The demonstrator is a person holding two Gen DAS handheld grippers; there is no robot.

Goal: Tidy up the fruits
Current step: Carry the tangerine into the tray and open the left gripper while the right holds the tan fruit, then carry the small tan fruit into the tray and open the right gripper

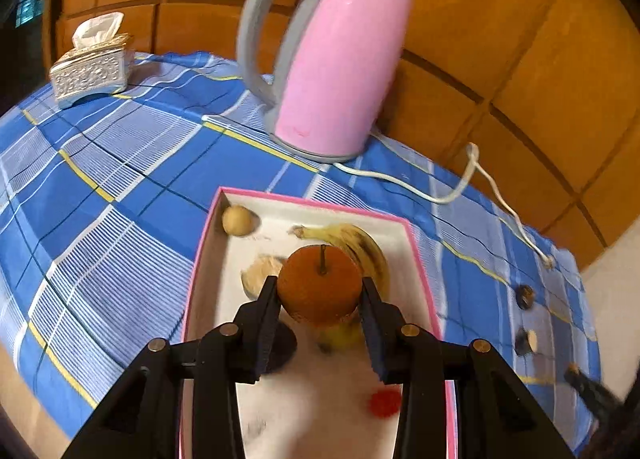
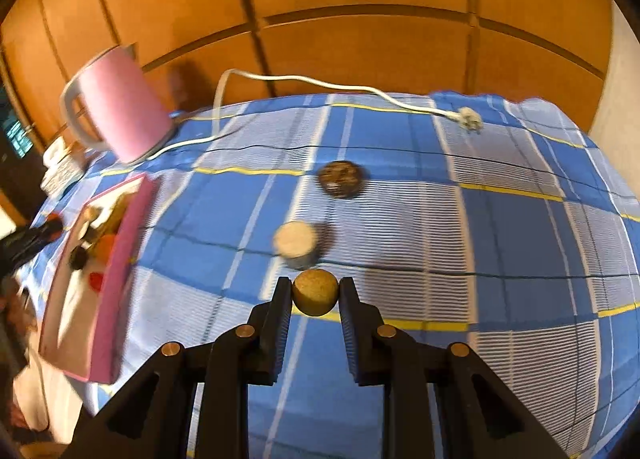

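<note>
Left gripper [image 1: 320, 295] clamps a round, firm-looking brown fruit [image 1: 320, 283] at its widest sides over the pink-edged box [image 1: 420, 259], banana [image 1: 360, 243] at 1 o'clock; right gripper [image 2: 316, 293] pinches a small, likely light tan ball-shaped fruit [image 2: 315, 292] above the checked cloth [image 2: 500, 219].

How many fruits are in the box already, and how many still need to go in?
Done: the pink-edged box holds a banana, a small tan ball fruit and a red one. In hand: the left gripper carries an orange-brown fruit over the box; the right gripper holds a little tan fruit. Left: two round pieces on the cloth.
</note>
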